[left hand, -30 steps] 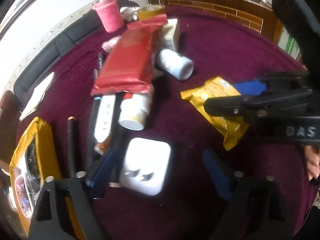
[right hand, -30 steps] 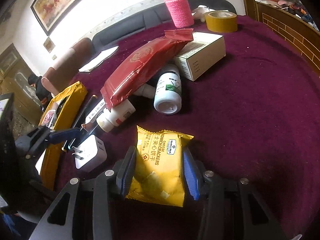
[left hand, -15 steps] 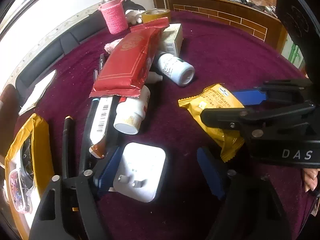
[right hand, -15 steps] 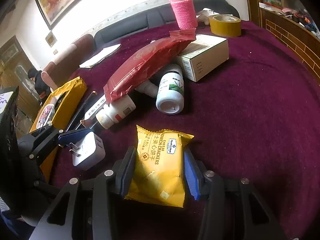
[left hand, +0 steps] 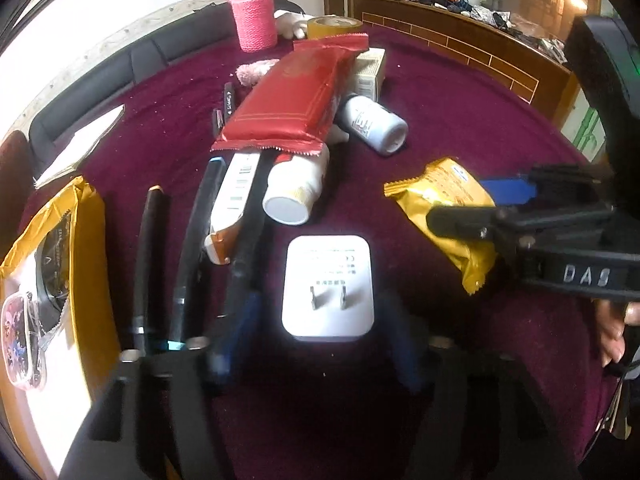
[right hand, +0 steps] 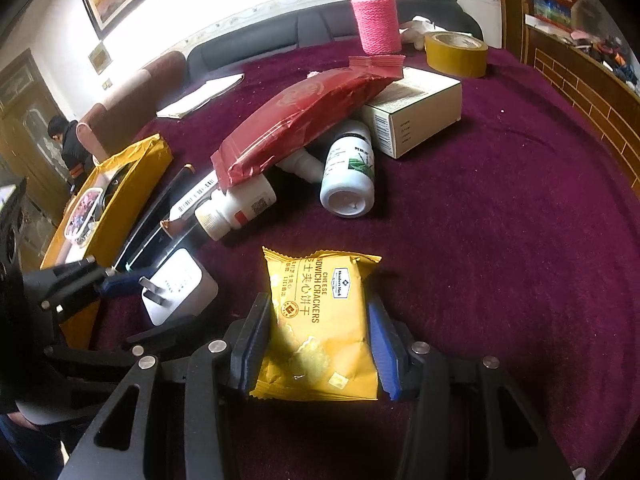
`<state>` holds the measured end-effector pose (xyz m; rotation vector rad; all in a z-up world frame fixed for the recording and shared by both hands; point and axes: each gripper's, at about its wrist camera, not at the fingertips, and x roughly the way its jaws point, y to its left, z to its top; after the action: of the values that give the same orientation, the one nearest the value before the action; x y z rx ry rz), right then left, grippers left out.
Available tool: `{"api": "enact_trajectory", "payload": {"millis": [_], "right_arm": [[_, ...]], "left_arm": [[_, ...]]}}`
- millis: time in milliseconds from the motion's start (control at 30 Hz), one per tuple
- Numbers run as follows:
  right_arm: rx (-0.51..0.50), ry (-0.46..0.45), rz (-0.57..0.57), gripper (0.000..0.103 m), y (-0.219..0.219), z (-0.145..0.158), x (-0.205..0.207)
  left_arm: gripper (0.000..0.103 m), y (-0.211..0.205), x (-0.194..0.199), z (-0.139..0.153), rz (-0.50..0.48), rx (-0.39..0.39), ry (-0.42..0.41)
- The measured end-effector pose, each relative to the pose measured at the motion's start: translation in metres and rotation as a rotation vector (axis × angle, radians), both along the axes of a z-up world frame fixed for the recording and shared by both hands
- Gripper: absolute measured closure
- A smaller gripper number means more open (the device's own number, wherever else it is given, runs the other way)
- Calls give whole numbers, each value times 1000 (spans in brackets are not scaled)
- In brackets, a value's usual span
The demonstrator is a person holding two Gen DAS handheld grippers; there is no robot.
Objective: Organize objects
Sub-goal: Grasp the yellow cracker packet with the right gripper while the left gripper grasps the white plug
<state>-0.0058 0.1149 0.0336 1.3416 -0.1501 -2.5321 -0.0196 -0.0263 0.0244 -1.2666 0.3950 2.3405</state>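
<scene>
Down on the maroon-covered desk [right hand: 500,208], we hold the right gripper [right hand: 318,344] with its jaws pinching the yellow cheese cracker packet [right hand: 320,320] from both sides, the blue pads pressed against its edges. From the left wrist view the same packet [left hand: 444,208] sits in that gripper at the right.

Our left gripper [left hand: 320,344] has its jaws spread on either side of the white plug adapter [left hand: 328,284], which lies on the cloth with its two prongs facing up; whether the pads touch it we cannot tell. In the right wrist view the adapter [right hand: 180,288] lies just left of the cracker packet.

Beyond the adapter, a red foil packet [left hand: 296,100] rests on top of a heap: two white pill bottles [right hand: 348,172] on their sides, a cream box [right hand: 416,112] and a barcoded tube [left hand: 232,196]. Dark pens [left hand: 148,252] lie left of the tube, beside a yellow pouch [left hand: 44,272]. At the far edge stand a flask in a pink knitted sleeve [right hand: 376,20] and a roll of yellow tape [right hand: 456,54].
</scene>
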Motion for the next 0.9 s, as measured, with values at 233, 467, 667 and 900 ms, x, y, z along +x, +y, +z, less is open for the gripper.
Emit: {"api": "enact_trajectory", "payload": {"millis": [233, 467, 667, 900], "right_arm": [[8, 14, -6, 54, -1, -2, 4], [14, 34, -10, 55, 1, 1, 10], [2, 50, -28, 55, 5, 6, 18], [-1, 73, -21, 55, 2, 15, 27]], "left_arm": [[63, 8, -8, -3, 16, 13, -20], [65, 6, 1, -1, 21, 22, -8], [65, 0, 10, 9, 35, 59, 3], [65, -6, 23, 22, 46, 71, 35]]}}
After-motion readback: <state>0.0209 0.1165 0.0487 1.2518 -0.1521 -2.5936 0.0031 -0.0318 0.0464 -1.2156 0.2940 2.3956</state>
